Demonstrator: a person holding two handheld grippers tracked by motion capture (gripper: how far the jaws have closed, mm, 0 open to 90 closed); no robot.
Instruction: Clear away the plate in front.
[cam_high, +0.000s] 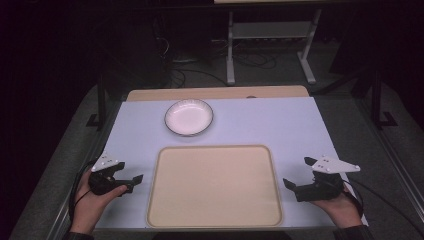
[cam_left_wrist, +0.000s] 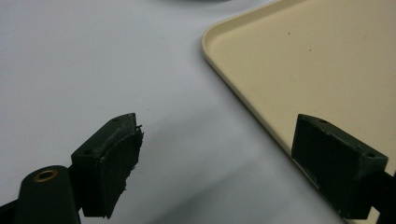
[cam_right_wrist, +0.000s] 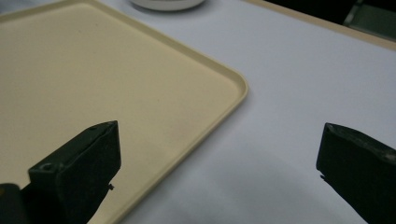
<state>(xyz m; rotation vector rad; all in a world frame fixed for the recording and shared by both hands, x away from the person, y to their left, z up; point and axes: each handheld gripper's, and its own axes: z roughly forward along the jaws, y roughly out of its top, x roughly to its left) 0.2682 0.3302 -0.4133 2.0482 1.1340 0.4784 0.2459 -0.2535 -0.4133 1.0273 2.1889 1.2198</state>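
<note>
Beige tray (cam_high: 214, 186) lies on white table (cam_high: 280, 122), dark room beyond.

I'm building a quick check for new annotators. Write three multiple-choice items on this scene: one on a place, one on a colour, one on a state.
1. Where does the plate sit relative to the tray?
A. On the tray
B. On the table beyond the tray's far edge
C. Beside the person's right hand

2. What colour is the tray?
A. Beige
B. Blue
C. Black

3. How do the jaws of the left gripper and the right gripper stand?
A. Both shut on the tray
B. Left open, right shut
C. Both open, holding nothing

Answers:
1 B: the high view shows bare white table between the plate and the tray.
2 A: the tray is pale beige in all three views.
3 C: each gripper view shows a wide gap between its jaws, with nothing in it.
</note>
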